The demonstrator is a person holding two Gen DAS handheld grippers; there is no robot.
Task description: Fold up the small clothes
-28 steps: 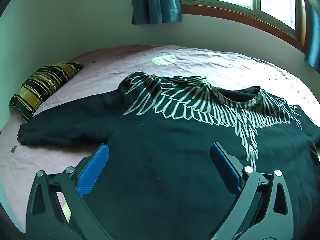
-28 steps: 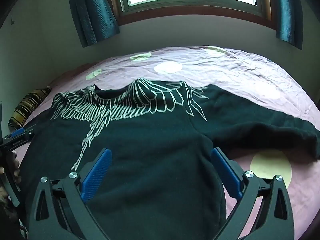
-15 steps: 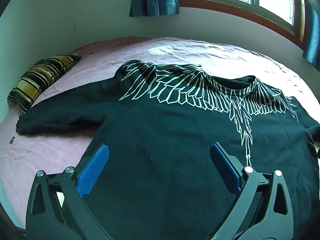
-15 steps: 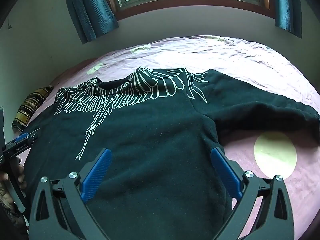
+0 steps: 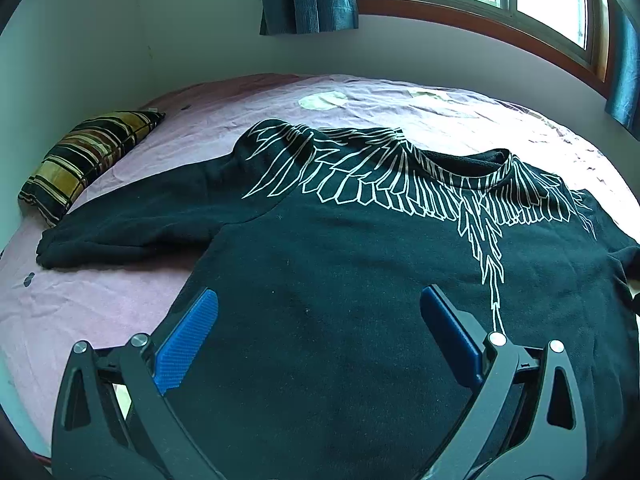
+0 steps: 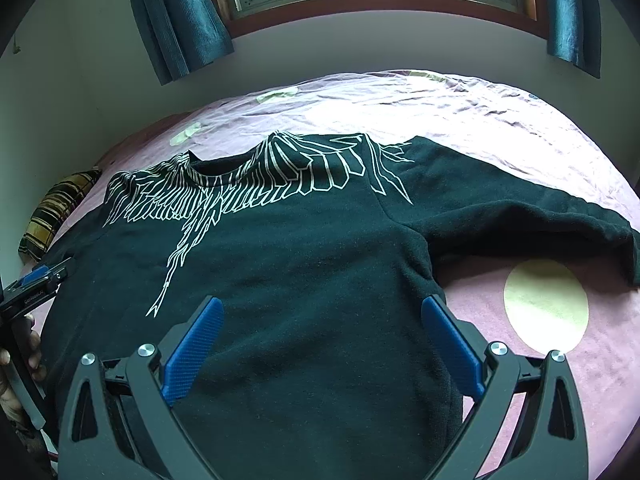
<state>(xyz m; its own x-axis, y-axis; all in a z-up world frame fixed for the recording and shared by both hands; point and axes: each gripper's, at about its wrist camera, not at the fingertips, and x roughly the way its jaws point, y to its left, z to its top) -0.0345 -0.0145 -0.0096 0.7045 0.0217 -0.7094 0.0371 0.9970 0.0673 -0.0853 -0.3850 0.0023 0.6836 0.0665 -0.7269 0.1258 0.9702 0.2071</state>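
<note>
A black sweatshirt (image 5: 340, 264) with a white wing print lies flat and face up on the bed, collar toward the window. It also shows in the right wrist view (image 6: 304, 264). Its left sleeve (image 5: 132, 220) stretches out to the left, its right sleeve (image 6: 520, 216) to the right. My left gripper (image 5: 320, 304) is open and empty, above the lower left part of the body. My right gripper (image 6: 320, 312) is open and empty, above the lower right part by the side seam. The left gripper's tip (image 6: 40, 280) shows at the right view's left edge.
The bed has a wrinkled pink sheet (image 5: 460, 112) with pale yellow dots (image 6: 546, 306). A striped yellow and black pillow (image 5: 84, 156) lies at the far left by the wall. A window with teal curtains (image 6: 176, 16) is behind the bed.
Both grippers have risen and pulled back a little, so the whole sweatshirt sits lower and flatter in view. The jaws stay open. The sweatshirt has not moved.
</note>
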